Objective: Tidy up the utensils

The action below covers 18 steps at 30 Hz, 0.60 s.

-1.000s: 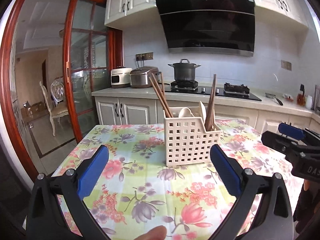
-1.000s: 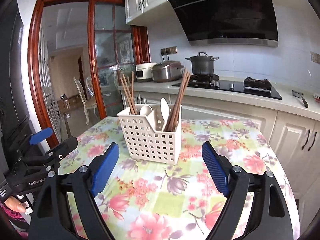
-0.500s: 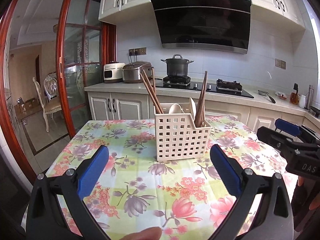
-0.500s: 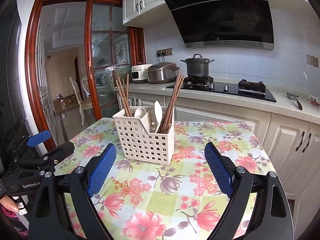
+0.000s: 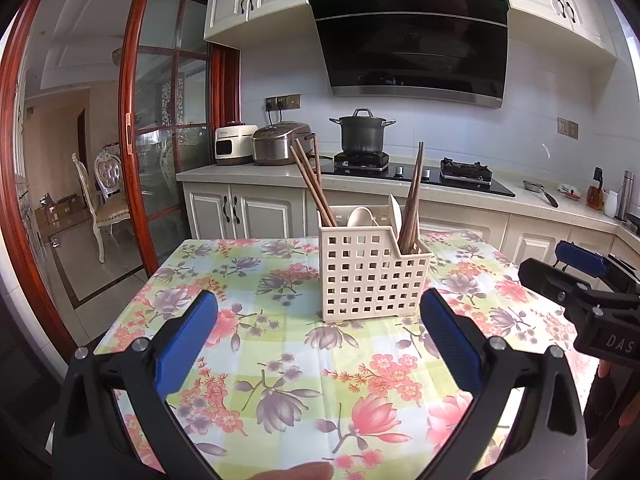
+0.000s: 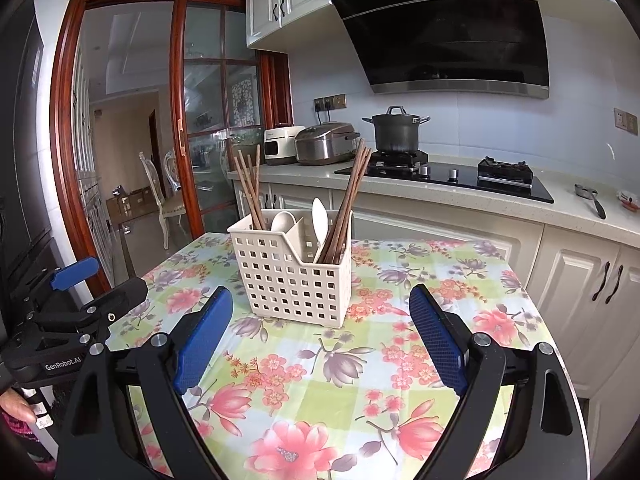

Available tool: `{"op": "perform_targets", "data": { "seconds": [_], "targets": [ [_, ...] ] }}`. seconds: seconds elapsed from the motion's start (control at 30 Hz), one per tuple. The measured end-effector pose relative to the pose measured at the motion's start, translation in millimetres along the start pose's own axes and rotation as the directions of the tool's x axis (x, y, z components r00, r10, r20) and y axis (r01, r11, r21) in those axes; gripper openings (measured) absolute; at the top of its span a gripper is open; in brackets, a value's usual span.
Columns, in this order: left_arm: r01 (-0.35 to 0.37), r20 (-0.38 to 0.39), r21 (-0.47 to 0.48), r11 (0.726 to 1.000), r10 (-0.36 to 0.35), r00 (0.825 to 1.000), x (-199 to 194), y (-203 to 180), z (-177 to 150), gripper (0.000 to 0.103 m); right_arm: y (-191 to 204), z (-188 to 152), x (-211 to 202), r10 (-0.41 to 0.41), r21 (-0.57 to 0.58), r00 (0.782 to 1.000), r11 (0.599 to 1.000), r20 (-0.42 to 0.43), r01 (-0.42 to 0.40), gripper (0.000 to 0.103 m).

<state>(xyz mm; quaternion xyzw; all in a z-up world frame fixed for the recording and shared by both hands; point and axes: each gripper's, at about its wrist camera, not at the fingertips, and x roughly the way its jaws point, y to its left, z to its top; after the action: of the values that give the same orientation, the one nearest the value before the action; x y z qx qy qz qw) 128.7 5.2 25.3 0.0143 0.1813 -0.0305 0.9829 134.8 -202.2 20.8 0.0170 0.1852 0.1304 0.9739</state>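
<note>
Two grippers, both w/ jaws wide apart, holding nothing: my left gripper and right gripper hover short of the cream perforated plastic caddy standing upright mid-way on the floral tablecloth. Brown wooden chopsticks lean in both end compartments; white spoons sit btwn. Looks sorted already, I'd say. If regrouping, pinch one chopstick bundle high, lift straight up so the caddy doesn't tip.

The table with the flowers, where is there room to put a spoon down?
The floral table lies bare between the white utensil basket and both open grippers, left and right; also bare beside the basket. Inside, chopsticks and spoons crowd it.
</note>
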Motion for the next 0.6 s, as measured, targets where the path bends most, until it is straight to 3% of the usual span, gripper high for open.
{"op": "perform_targets", "data": {
  "seconds": [0.6],
  "targets": [
    [0.007,-0.005,-0.014,1.000,-0.007,1.000,-3.2,2.3,-0.3,0.098,1.9,-3.0,1.4,0.006,-0.003,1.000,1.000,-0.007,-0.006,0.084]
  ]
}}
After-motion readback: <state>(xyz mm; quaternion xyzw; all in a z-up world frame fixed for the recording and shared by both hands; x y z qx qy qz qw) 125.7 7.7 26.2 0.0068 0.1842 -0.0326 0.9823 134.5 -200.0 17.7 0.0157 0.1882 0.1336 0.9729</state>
